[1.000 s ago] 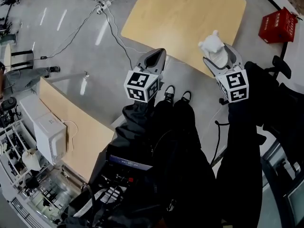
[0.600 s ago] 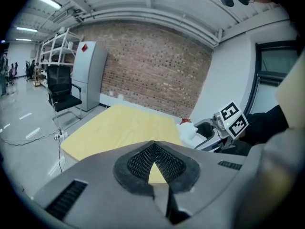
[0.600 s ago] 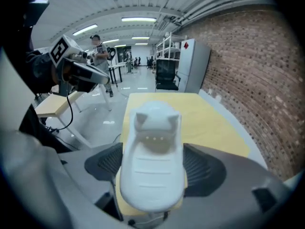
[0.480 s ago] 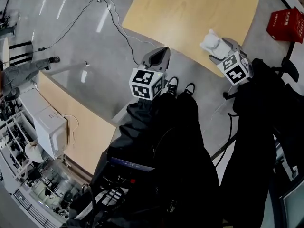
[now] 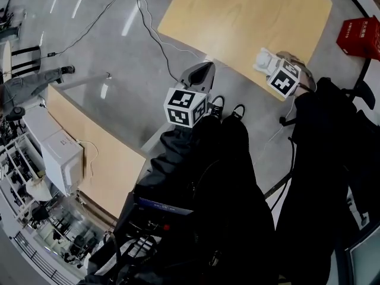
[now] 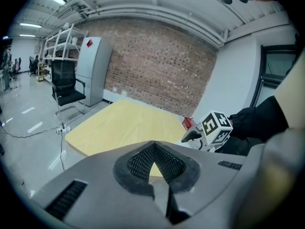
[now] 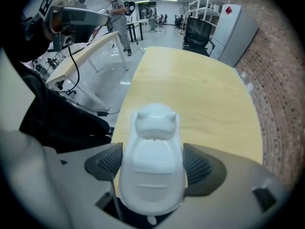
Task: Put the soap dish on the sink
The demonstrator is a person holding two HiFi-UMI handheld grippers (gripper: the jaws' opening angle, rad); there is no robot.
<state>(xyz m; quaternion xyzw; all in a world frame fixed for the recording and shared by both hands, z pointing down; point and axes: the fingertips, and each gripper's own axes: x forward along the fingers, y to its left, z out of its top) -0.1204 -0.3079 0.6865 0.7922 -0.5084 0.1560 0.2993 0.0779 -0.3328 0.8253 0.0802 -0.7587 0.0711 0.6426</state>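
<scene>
In the head view, the left gripper [image 5: 199, 74] hangs over the grey floor [image 5: 107, 58], just ahead of two black shoes [image 5: 214, 107]. The right gripper [image 5: 268, 63] is over the near edge of a pale wooden table [image 5: 249, 16] and carries one white soap dish [image 5: 262, 59]. A second table [image 5: 104, 156] at the left bears one white boxy device [image 5: 62, 162]. One red box [image 5: 361, 33] sits on the floor near the first table, and a cable [image 5: 148, 31] trails across the floor.

In the left gripper view, its two fingers [image 6: 138, 161] are pressed together with nothing between them. Beyond them lie the table, the right gripper with its marker cube, and the red box. One black office chair [image 6: 66, 87] and one grey cabinet [image 6: 93, 70] stand near a brick wall [image 6: 162, 66].

In the right gripper view, the two fingers [image 7: 107, 163] clamp the soap dish from both sides, one pad on each flank (the dish is rounded, with two small bumps at its far end). The table spreads below and ahead. One person [image 7: 116, 11] stands far off.
</scene>
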